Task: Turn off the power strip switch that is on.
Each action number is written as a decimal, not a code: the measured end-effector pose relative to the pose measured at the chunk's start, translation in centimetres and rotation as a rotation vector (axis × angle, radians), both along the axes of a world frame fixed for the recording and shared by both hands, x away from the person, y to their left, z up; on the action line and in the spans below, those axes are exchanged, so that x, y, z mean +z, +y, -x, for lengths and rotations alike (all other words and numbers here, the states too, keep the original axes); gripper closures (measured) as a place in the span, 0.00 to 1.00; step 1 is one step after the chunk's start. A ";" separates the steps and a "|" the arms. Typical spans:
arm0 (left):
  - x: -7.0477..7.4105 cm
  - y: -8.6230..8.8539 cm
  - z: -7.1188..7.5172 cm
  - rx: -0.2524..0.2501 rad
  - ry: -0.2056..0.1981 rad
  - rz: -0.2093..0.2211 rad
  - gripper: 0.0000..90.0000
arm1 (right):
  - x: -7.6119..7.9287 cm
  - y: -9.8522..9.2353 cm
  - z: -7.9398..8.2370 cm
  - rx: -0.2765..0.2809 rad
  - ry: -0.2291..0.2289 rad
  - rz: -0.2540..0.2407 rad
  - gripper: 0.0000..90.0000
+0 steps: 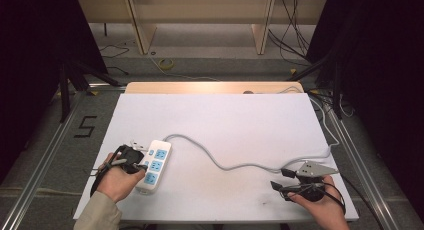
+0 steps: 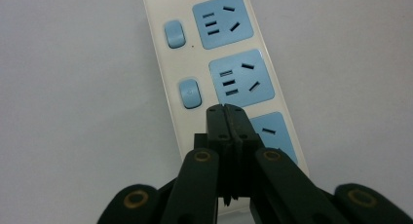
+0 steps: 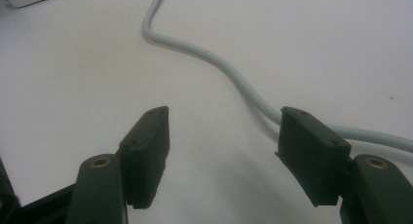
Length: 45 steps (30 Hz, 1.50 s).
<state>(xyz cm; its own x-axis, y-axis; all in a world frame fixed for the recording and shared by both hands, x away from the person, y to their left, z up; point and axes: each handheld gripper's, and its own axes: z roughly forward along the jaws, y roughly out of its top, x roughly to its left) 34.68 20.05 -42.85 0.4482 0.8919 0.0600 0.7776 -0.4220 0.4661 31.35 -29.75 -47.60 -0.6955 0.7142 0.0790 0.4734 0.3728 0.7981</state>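
The power strip (image 1: 154, 166) lies at the worktop's (image 1: 240, 115) near left: rigid, light, smooth plastic, best gripped across its narrow sides. The left claw (image 2: 225, 111) is together above a switch; the right claw (image 3: 224, 136) stands apart by the stiff grey cord (image 3: 234, 73).

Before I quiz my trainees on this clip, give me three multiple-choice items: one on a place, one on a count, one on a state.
1. Where on the table does the power strip lie?
A. near left
B. far right
C. centre

2. How many blue sockets does the power strip have?
A. two
B. three
C. five

3. How do the left gripper fingers stand?
A. wide apart
B. shut together, nothing between
C. clamped on the grey cable

Answers:
1 A, it lies by the person's left hand.
2 B, the high view shows three.
3 B, the tips meet over the strip.
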 end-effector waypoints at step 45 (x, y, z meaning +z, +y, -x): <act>-0.7 0.2 -0.9 0.010 0.152 -0.050 1.00 | 0.0 -0.1 0.0 -0.003 0.002 -0.004 0.41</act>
<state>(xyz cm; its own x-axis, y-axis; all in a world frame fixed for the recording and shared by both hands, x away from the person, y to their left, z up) 35.58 20.21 -43.51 0.4466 0.8940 0.0364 0.8418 -0.4336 0.3217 31.36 -29.86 -47.61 -0.6929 0.7162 0.0830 0.4763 0.3683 0.7984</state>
